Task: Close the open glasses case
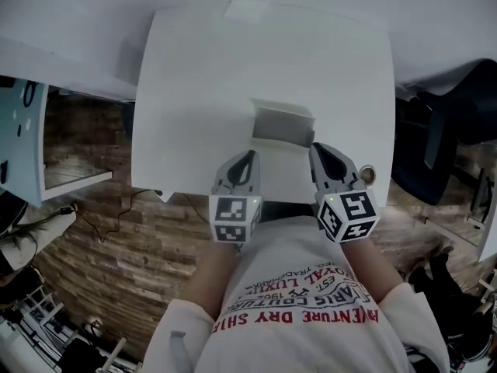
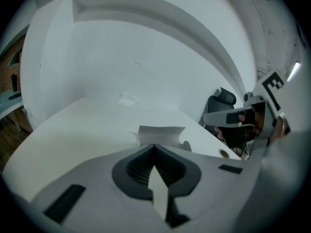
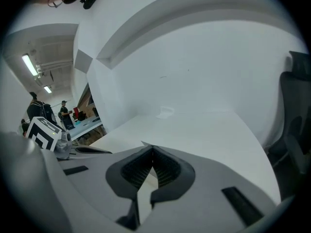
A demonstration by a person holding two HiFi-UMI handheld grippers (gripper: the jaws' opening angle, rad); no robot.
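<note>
Red print on the person's white shirt (image 1: 303,305) is only partly legible, "DRY" among it. The white, boxy, grey-lined open glasses case (image 1: 283,124) sits at the middle of the smooth white rectangular table's (image 1: 194,92) near edge, with bare surface beyond. The grey left gripper (image 1: 248,155) and grey right gripper (image 1: 317,149) flank it, each with its ribbed jaws pressed together on nothing.

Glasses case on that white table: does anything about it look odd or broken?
Nothing stands out. The glasses case sits on the table with its lid up, no damage showing. A small white scrap lies at the far edge.
</note>
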